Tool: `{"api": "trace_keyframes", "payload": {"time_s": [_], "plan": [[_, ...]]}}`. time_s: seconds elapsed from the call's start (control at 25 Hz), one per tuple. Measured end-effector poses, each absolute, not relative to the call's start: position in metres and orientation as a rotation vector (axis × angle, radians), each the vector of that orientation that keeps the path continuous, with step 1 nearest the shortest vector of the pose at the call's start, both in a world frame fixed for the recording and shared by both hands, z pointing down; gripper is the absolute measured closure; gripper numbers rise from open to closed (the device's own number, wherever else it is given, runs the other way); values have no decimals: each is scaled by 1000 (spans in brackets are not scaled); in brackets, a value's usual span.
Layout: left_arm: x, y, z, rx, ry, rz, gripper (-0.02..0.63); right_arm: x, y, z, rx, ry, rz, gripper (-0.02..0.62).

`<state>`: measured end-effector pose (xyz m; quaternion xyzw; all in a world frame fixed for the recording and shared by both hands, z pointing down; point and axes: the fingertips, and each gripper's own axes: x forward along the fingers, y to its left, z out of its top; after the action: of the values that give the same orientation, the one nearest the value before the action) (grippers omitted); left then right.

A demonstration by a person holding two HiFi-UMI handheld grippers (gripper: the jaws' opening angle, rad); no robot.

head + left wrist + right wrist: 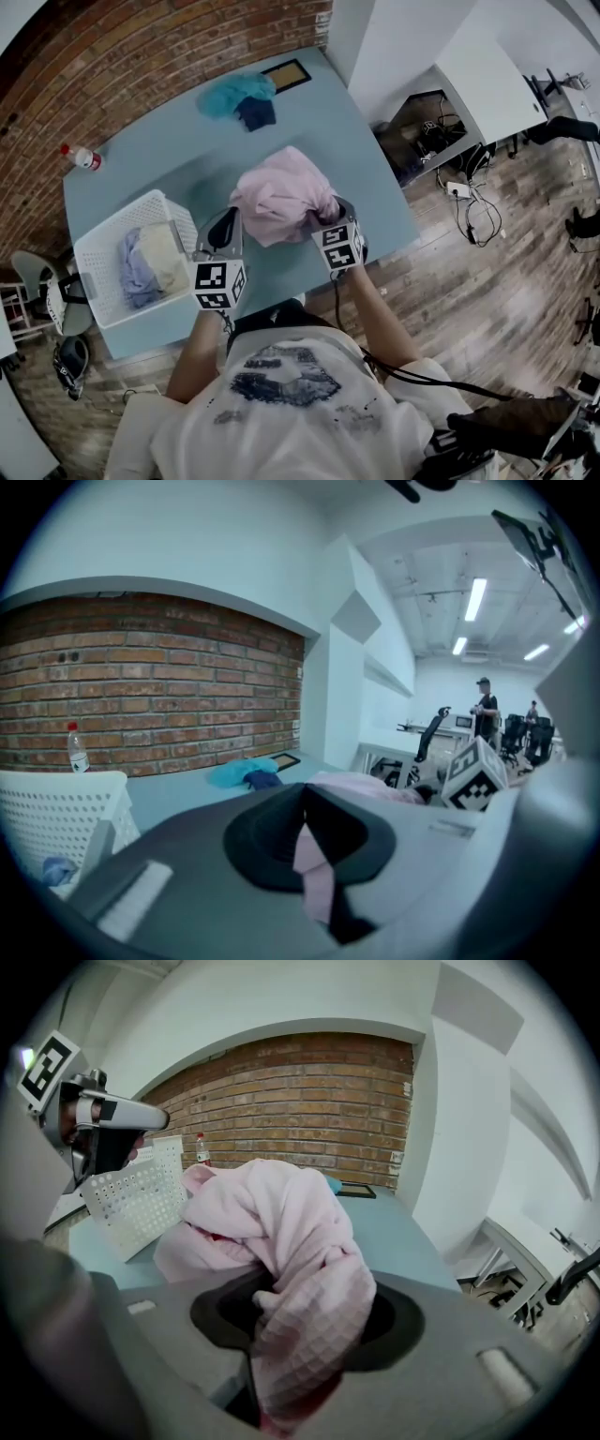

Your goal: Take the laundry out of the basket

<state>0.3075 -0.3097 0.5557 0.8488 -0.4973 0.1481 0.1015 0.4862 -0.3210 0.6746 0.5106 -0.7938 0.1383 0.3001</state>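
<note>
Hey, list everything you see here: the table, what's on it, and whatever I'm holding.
table: one, light blue, beside the brick wall
basket: one, white, table's left edge
lavender garment: one, in basket
cream garment: one, in basket
pink garment: one, table's middle
teal cloth: one, far end
navy cloth: one, touching the teal one
frame: one, black, far corner
bottle: one, clear, red cap, far left
left tongs: grey, shut on pink garment
right tongs: grey, gripping pink garment

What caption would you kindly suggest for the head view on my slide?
Left gripper and right gripper hold a pink garment over the blue table, beside the white basket.
</note>
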Motion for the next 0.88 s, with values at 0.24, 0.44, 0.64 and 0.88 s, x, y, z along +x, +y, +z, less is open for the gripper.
{"api": "trace_keyframes", "payload": {"time_s": [0.24, 0.44, 0.64, 0.88], "plan": [[312, -307, 553, 2515, -1454, 431, 617, 493, -322, 667, 1391, -2120, 379, 350], [316, -304, 549, 2523, -1451, 420, 617, 499, -321, 650, 1464, -2140, 400, 351], [318, -301, 540, 2541, -1454, 407, 617, 498, -320, 613, 1523, -2194, 332, 351], [320, -296, 521, 2570, -1466, 369, 617, 493, -312, 562, 1575, -2272, 246, 356]]}}
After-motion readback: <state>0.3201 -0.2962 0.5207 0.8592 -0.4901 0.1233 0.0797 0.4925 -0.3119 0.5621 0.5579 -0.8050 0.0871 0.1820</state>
